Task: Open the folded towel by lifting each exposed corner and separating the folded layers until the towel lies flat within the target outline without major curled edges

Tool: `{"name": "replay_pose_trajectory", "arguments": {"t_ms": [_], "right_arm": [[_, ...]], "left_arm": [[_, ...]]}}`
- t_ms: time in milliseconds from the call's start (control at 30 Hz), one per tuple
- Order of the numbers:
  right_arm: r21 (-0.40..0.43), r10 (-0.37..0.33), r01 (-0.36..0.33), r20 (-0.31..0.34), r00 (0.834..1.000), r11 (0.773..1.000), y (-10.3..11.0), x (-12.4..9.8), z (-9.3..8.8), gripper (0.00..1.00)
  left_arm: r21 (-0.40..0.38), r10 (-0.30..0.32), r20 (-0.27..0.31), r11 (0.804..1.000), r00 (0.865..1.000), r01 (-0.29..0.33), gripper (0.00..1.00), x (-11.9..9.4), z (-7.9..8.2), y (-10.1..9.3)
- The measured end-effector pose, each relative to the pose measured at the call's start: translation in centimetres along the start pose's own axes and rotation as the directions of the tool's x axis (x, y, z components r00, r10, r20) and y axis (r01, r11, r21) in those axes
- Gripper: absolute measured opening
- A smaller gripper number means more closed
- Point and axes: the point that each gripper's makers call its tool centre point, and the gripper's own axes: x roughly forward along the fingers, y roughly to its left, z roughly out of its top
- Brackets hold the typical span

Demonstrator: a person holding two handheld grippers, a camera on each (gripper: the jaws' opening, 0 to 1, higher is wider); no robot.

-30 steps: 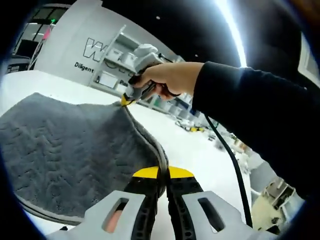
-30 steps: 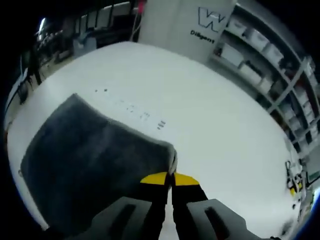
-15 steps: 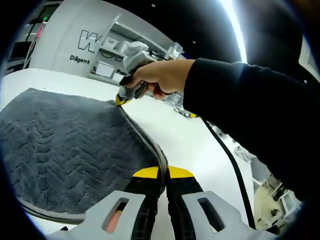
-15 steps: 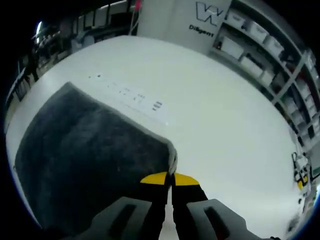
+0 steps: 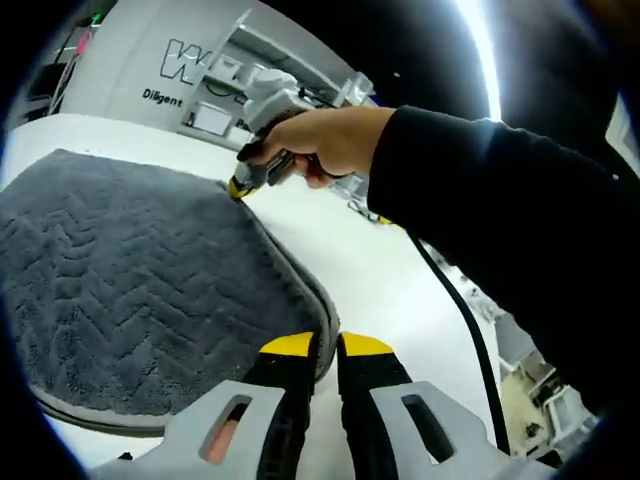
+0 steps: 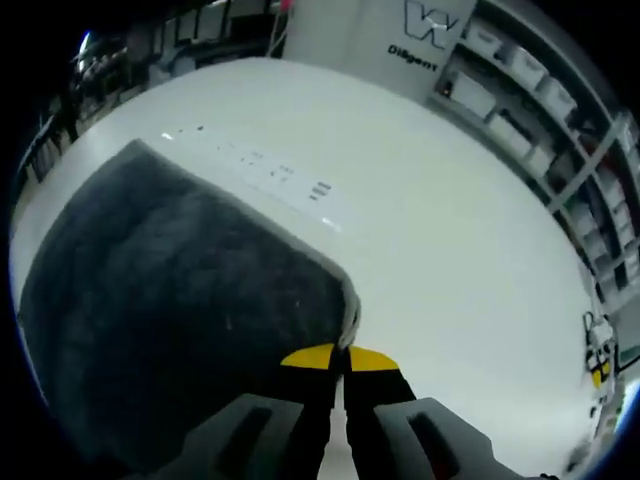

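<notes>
- The desk (image 6: 440, 230) is a broad white surface, and it carries the towel with bare room on the far side, which I judge is where the cloth is meant to spread.
- The towel (image 5: 140, 280), grey with a chevron weave and a bound hem, lies spread on the desk; in the right gripper view the towel (image 6: 170, 300) reads as a dark sheet reaching up to that gripper's tips.
- A person's dark sleeve (image 5: 500, 210) crosses the left gripper view, and the hand (image 5: 330, 140) wraps the other tool's handle to steer it down at the far corner.
- The right gripper (image 6: 341, 352) has its yellow-tipped fingers pressed together on the towel's hem at a corner; in the left gripper view the same tool meets the far corner at (image 5: 237, 187).
- The left gripper (image 5: 325, 345) has its fingers narrow, pinching the near edge of the hem.
- Holding two corners of one edge at once lets the edge be drawn taut and laid without a curl; that is my reading of the grip.
- No target outline can be made out.
</notes>
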Motion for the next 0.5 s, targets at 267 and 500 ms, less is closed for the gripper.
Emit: {"name": "replay_pose_trajectory", "arguments": {"t_ms": [267,500], "right_arm": [[-0.099,0.005,-0.003,0.022,1.0,0.995,-0.5,0.4,0.6,0.0],[-0.147,-0.039,0.047,0.059,0.997,0.988,-1.1,-0.8,0.9,0.3]], "left_arm": [[0.03,-0.022,-0.005,0.999,1.0,0.022,0.16,-0.7,0.5,0.0],[0.244,0.03,0.07,0.969,0.997,-0.047,0.41,-1.9,3.6,1.1]]}}
